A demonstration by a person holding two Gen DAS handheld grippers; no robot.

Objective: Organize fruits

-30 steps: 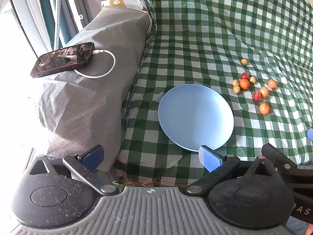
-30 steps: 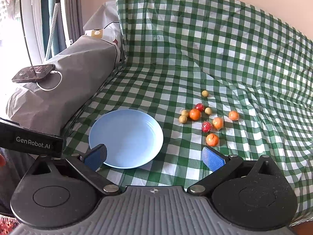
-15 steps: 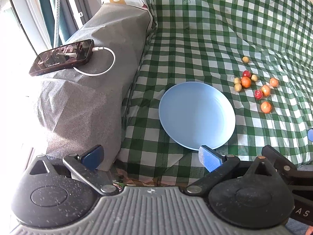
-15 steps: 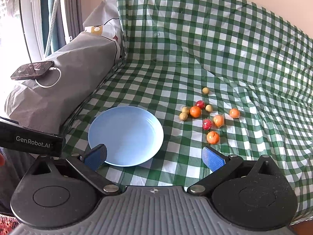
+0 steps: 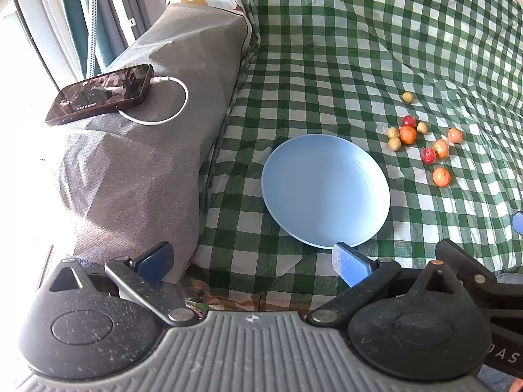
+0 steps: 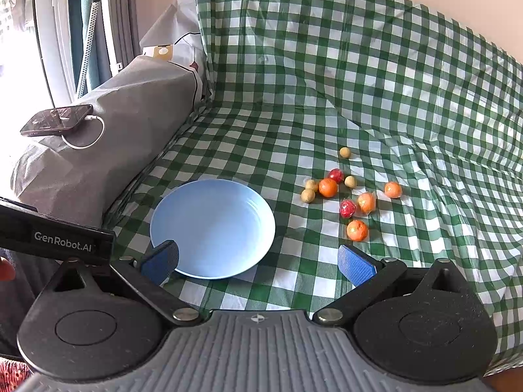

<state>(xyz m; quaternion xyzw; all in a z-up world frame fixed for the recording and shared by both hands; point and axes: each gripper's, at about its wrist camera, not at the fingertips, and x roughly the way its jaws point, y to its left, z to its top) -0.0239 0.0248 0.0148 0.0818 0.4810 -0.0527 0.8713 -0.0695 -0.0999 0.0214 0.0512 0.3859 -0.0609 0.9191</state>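
An empty light-blue plate [image 5: 325, 189] [image 6: 212, 228] lies on the green checked cloth. To its right sits a loose cluster of small fruits: several orange ones such as the nearest orange fruit [image 6: 357, 230] [image 5: 441, 176], two red ones [image 6: 347, 208] [image 5: 428, 155], and several tan balls [image 6: 308, 195] [image 5: 394, 143]. My left gripper [image 5: 251, 259] is open and holds nothing, low at the plate's near-left edge. My right gripper [image 6: 258, 263] is open too, over the plate's near-right rim, with the nearest orange fruit just beyond its right finger.
A grey covered bolster [image 5: 140, 150] [image 6: 108, 137] runs along the left with a phone [image 5: 98, 98] [image 6: 57, 119] and white charging cable on it. Checked cloth rises as a backrest [image 6: 359, 65] behind. The left gripper's body [image 6: 55, 238] shows at the right view's left edge.
Both views have crept slightly closer to the plate and fruits. Both grippers stay open and nothing on the cloth has moved.
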